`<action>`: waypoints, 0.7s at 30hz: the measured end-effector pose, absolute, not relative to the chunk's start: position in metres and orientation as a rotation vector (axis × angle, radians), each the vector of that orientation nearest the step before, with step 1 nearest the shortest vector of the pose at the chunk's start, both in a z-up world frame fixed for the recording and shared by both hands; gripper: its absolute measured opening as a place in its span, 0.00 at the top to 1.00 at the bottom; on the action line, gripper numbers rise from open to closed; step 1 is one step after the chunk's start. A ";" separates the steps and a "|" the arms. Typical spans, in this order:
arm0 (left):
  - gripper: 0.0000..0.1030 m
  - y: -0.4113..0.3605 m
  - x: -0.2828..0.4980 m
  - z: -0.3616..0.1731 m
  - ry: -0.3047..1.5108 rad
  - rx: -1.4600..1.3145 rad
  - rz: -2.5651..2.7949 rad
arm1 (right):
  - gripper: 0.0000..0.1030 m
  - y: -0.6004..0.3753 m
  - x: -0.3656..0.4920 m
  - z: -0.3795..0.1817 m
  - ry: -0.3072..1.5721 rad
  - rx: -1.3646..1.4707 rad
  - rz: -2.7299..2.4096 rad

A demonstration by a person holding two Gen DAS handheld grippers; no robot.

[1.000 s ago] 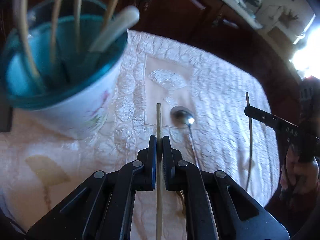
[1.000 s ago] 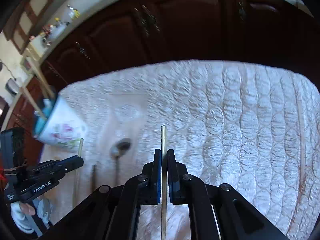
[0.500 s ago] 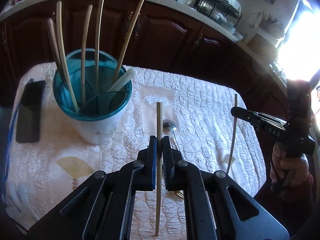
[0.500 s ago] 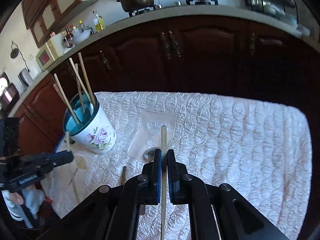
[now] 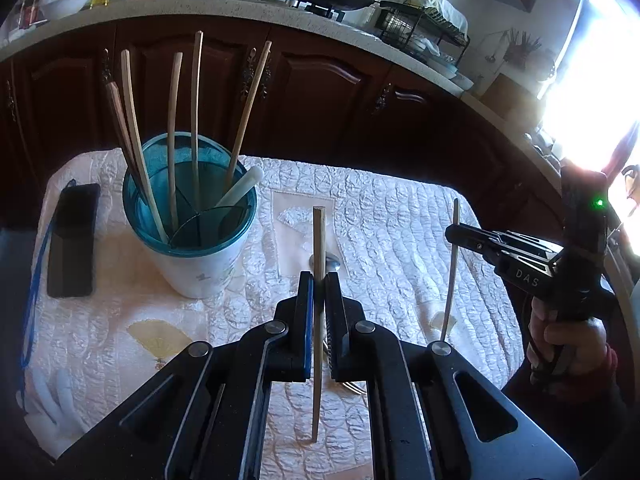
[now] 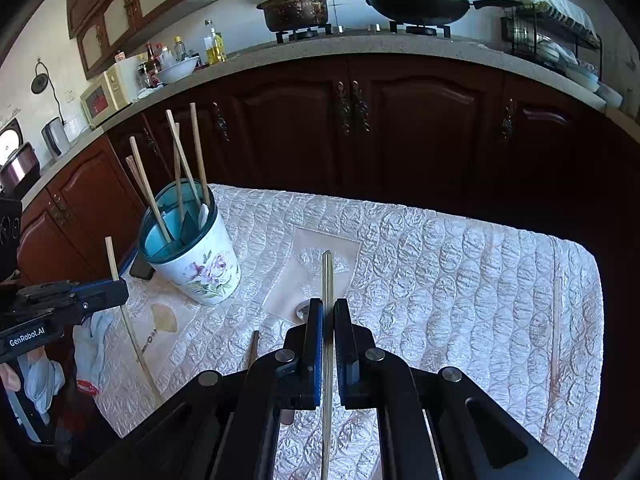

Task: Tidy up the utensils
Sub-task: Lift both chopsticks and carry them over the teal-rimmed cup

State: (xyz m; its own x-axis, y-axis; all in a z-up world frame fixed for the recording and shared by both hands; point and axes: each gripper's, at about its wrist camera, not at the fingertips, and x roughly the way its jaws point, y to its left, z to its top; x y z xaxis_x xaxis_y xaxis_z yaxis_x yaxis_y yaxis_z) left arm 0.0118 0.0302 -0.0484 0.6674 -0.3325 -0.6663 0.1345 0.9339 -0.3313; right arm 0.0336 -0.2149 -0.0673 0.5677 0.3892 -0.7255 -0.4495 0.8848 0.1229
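A white floral utensil cup with a teal rim (image 5: 192,240) (image 6: 196,256) stands on the table's left side, holding several wooden chopsticks and a white utensil. My left gripper (image 5: 319,280) is shut on a wooden chopstick (image 5: 318,240), held upright above the table, right of the cup. My right gripper (image 6: 328,312) is shut on another chopstick (image 6: 327,280), also raised above the table; it shows in the left wrist view (image 5: 452,264). A metal spoon (image 5: 332,262) lies on the cloth under the left gripper. One chopstick (image 6: 555,340) lies near the right table edge.
A quilted white cloth (image 5: 400,240) covers the table. A black phone (image 5: 72,240) with a blue cord lies left of the cup. A dark stick (image 6: 253,346) lies near the front. Dark wooden cabinets (image 6: 360,120) stand behind the table.
Both grippers have risen and pulled back from the table, each lifting its chopstick with it. The cup and table now look farther away.
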 end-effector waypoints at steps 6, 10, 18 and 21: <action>0.96 0.031 0.007 -0.041 0.779 -0.260 -0.276 | 0.95 -0.214 0.029 -0.060 0.813 -0.097 0.488; 0.96 0.033 0.001 -0.031 0.761 -0.260 -0.287 | 0.95 -0.212 0.026 -0.054 0.803 -0.094 0.496; 0.96 0.050 -0.007 0.007 0.691 -0.252 -0.284 | 0.95 -0.206 0.034 -0.020 0.757 0.002 0.583; 0.96 0.066 -0.005 0.028 0.650 -0.263 -0.267 | 0.95 -0.196 0.040 -0.002 0.722 0.027 0.617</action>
State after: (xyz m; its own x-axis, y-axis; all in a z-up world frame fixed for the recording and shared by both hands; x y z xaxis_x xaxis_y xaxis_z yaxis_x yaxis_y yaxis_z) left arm -0.0054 0.0662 0.0284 0.7645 -0.3247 -0.5569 0.1614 0.9328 -0.3223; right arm 0.0403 -0.1956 -0.0020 0.5816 0.5376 -0.6105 -0.5195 0.8230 0.2298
